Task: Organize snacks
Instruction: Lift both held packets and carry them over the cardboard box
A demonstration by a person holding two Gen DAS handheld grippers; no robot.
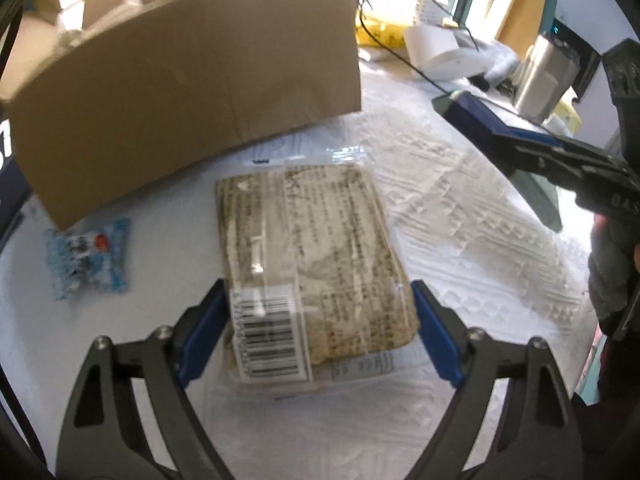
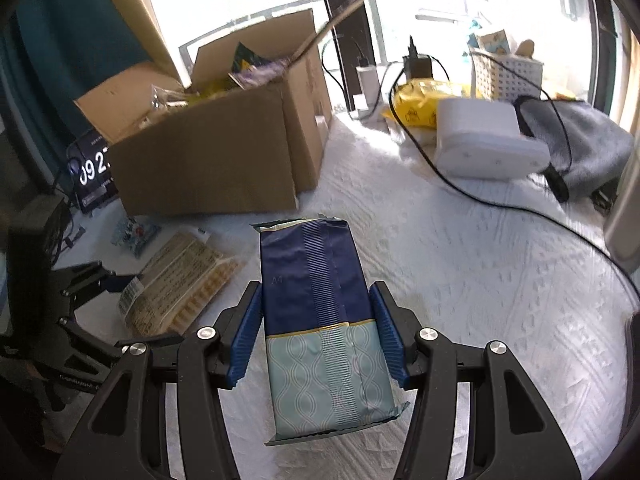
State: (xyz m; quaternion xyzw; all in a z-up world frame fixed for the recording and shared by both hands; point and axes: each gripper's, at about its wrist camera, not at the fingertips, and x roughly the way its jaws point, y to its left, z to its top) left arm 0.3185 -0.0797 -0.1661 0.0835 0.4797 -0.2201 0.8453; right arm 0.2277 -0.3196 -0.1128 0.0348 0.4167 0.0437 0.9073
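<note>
My left gripper [image 1: 318, 296] is shut on a clear pack of pale wafer biscuits [image 1: 316, 264] with a barcode label, on the white cloth just before a cardboard box [image 1: 180, 92]. The pack also shows in the right wrist view [image 2: 180, 280], with the left gripper [image 2: 116, 284] at its near end. My right gripper [image 2: 316, 304] is shut on a navy and pale blue biscuit pack [image 2: 320, 320], held above the cloth. That pack and the right gripper [image 1: 520, 136] show at the right of the left wrist view. The open box [image 2: 208, 164] holds several snack packets.
A small blue candy packet [image 1: 86, 258] lies left of the wafers by the box. A digital clock [image 2: 90, 172] stands left of the box. Behind are a white device [image 2: 488, 144], a black cable [image 2: 460, 184], a yellow bag [image 2: 424, 100], a grey pouch [image 2: 580, 144] and a white basket [image 2: 508, 72].
</note>
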